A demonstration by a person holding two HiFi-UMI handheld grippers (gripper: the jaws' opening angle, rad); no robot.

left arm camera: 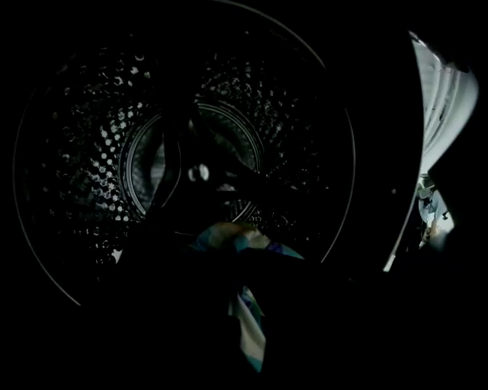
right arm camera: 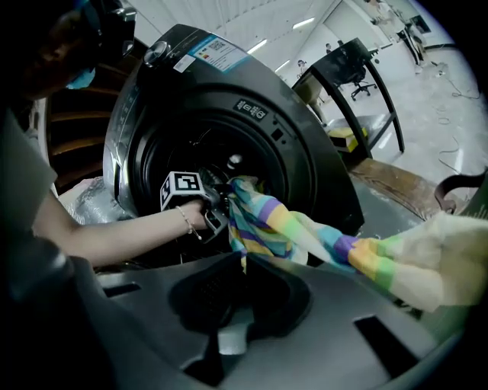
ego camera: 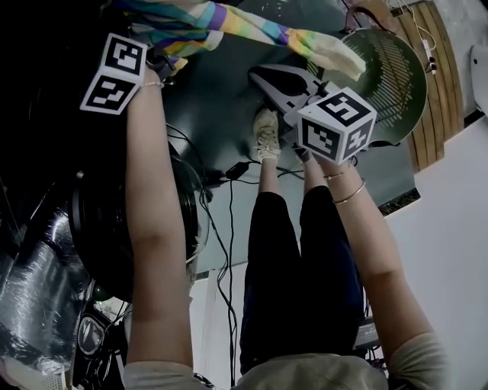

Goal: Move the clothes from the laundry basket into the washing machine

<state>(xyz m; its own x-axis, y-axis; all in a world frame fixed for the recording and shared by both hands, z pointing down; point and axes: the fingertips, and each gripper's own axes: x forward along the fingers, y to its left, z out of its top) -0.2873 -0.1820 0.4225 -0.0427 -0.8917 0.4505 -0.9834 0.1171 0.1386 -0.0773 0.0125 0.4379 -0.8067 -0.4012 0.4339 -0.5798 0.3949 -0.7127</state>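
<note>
Pinching a striped cloth [ego camera: 229,23] at the washing machine's [right arm camera: 305,152] dark mouth, the left tongs [right arm camera: 217,202] hold one end while the rest trails back to the green basket [ego camera: 396,76]. The right tongs [right arm camera: 242,266] sit closed just beneath the cloth.

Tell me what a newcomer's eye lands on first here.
The bright striped cloth, stretched in mid-air from the left gripper at the dark mouth of the washing machine across towards the green laundry basket. Next, the perforated steel drum, glinting in the dark ahead of that gripper.

Drum [left arm camera: 99,152] stands open; striped cloth [right arm camera: 282,228] trails across its mouth.
</note>
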